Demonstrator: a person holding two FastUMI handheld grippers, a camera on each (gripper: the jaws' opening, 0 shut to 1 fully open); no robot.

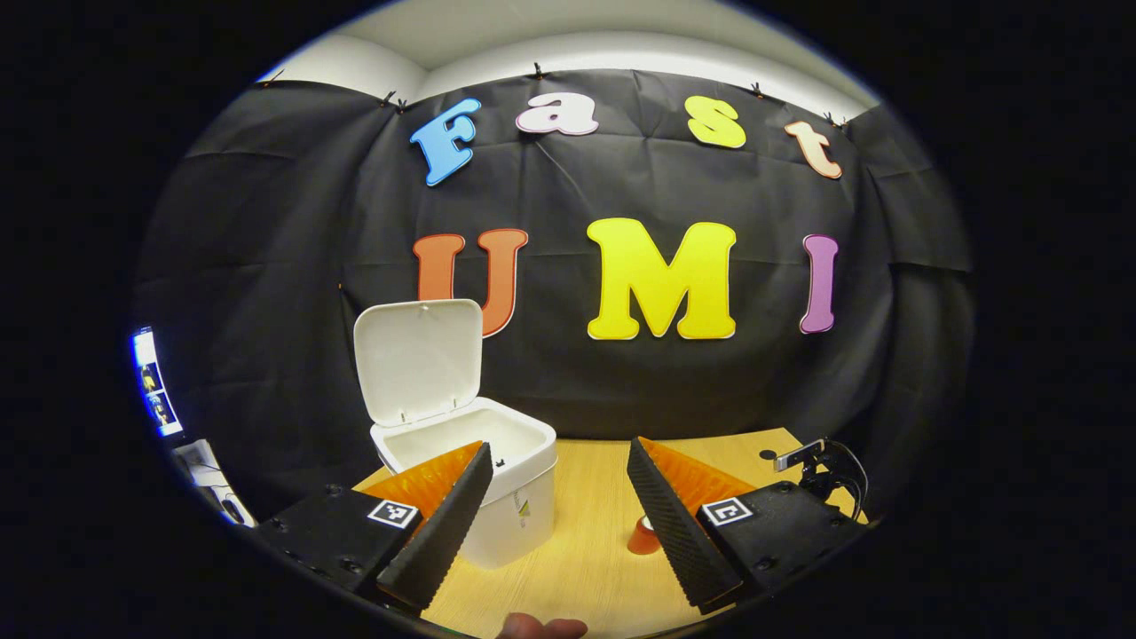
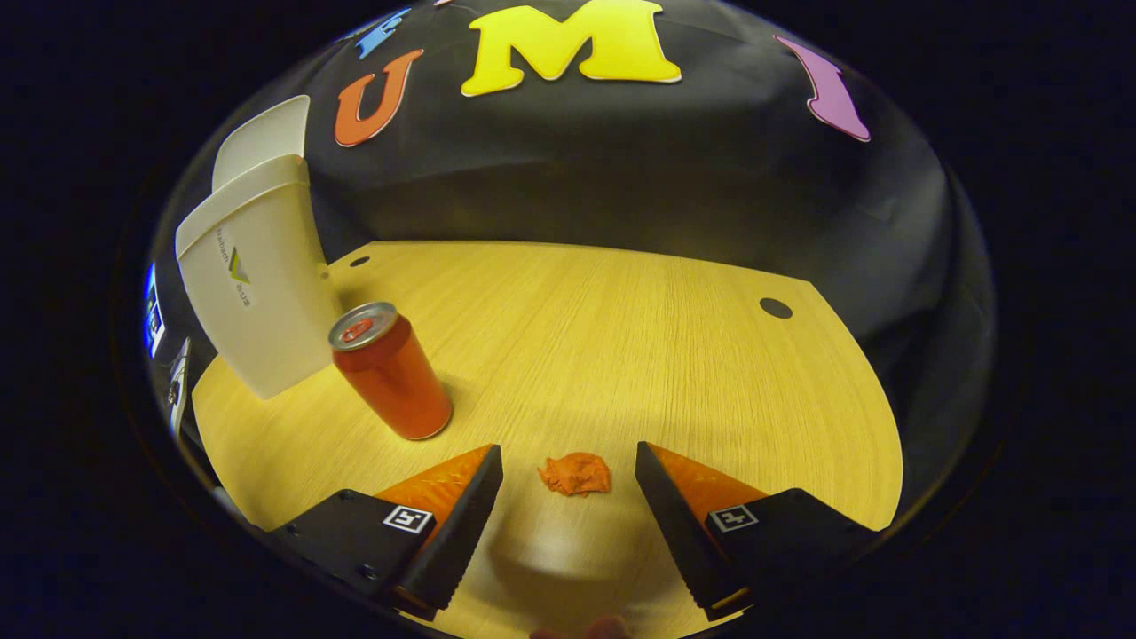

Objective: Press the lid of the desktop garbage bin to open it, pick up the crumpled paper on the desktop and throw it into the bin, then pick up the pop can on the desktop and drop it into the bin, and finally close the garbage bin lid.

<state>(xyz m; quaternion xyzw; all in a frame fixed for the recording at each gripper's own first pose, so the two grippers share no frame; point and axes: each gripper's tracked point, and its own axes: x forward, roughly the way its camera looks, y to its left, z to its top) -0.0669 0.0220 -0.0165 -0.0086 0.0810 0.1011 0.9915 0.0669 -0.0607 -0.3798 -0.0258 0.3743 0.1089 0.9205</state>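
The white desktop bin stands on the wooden table with its lid swung up and open. My left gripper is open, level with the bin's rim and just right of it, nothing between its fingers. In the right gripper view the bin is at the far left, and the red pop can stands upright beside it. A small crumpled orange paper lies on the table between the spread fingers of my open right gripper, which hovers above it. A sliver of the can shows behind the left gripper's right finger.
The wooden table has two dark round holes near its far edge. A small device with cables sits at the table's right end. A lit screen stands off to the left. Part of a hand shows at the bottom.
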